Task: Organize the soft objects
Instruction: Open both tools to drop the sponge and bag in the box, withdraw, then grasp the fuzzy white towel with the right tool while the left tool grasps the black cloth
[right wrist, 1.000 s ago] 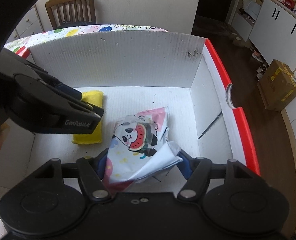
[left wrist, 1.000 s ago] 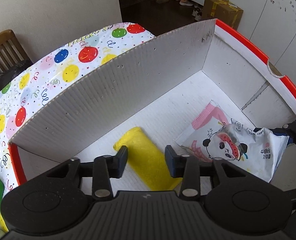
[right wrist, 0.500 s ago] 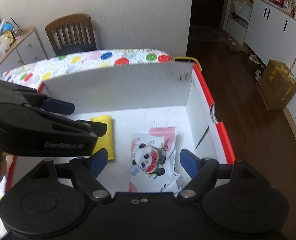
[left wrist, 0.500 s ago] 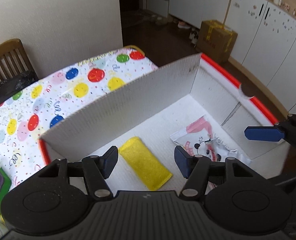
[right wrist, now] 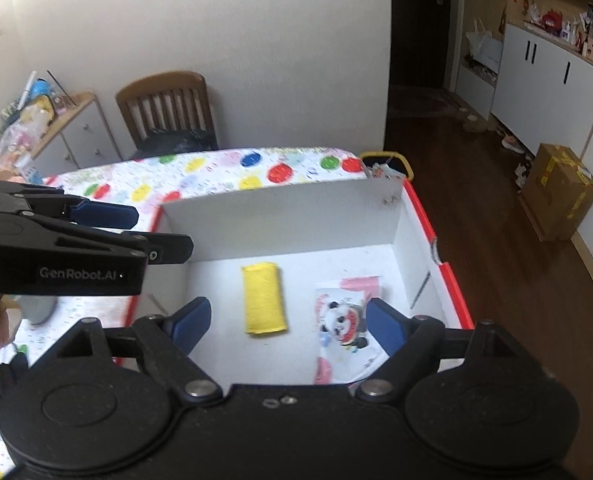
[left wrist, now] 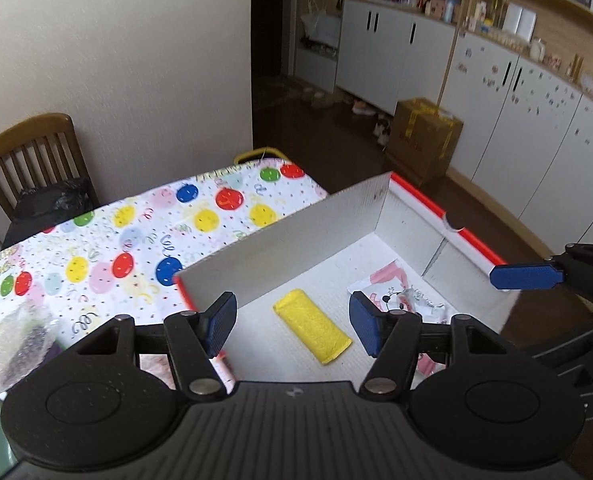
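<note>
Black plastic, both the left gripper (left wrist: 292, 326) and the right gripper (right wrist: 286, 326) are held apart and empty above the white corrugated box (right wrist: 280, 216). Inside lie the yellow folded cloth (right wrist: 264, 298) and panda-print soft packet (right wrist: 346, 320), well apart. Beyond, the clear bubble-wrapped bundle (left wrist: 12, 340) on the balloon-print tablecloth (left wrist: 136, 232) is best approached low, with jaws kept wide.

**Two wrist cameras looking down into one box**

The left wrist camera sits high behind the open left gripper (left wrist: 292, 326), facing down and forward. The white corrugated box with red rim (left wrist: 416, 202) fills its 3 to 5 o'clock area, the balloon-print tablecloth (left wrist: 136, 240) its 9 o'clock.

The right wrist camera looks from behind the open right gripper (right wrist: 286, 322), box (right wrist: 424, 220) central.

Both views share the box floor, the folded yellow cloth (left wrist: 312, 326) (right wrist: 265, 298) and the panda-print pouch (left wrist: 396, 298) (right wrist: 342, 320).
</note>
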A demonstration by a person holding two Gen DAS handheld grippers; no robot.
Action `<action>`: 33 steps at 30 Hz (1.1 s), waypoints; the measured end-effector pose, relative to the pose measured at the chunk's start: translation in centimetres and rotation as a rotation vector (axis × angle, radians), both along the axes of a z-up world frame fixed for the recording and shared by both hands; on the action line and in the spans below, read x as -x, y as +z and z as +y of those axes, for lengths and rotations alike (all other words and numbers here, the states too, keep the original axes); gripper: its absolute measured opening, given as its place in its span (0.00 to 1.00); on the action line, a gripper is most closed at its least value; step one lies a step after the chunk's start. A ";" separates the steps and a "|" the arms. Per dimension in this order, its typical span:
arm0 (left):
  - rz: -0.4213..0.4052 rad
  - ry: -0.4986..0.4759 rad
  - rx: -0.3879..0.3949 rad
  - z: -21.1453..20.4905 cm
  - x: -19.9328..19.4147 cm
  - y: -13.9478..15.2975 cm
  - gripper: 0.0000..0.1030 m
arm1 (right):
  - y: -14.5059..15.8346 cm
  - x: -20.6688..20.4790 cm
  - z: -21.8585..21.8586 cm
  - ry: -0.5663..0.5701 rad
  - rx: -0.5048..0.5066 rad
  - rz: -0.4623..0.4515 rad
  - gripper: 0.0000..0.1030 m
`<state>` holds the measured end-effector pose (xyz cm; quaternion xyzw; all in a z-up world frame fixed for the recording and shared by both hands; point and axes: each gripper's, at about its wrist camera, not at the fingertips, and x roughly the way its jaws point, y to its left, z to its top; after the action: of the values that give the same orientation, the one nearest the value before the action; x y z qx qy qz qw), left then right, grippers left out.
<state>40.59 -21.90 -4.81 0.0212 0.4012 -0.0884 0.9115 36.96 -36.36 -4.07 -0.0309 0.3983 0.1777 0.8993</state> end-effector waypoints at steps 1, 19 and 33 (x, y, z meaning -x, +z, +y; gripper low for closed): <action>-0.010 -0.001 0.005 0.4 0.6 0.4 0.60 | 0.3 0.5 0.2 0.002 -0.003 -0.007 0.82; -0.120 0.012 0.049 9.6 11.7 4.2 0.73 | 3.4 7.7 7.5 0.105 -0.103 -0.086 0.91; -0.138 0.116 0.097 18.8 19.4 2.4 0.95 | 1.3 11.5 15.6 0.196 -0.150 -0.066 0.99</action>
<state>21.17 -3.06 -2.41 -0.0402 0.3333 -0.0530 0.9405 25.44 -20.74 -2.78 -0.0084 0.3490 0.2931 0.8900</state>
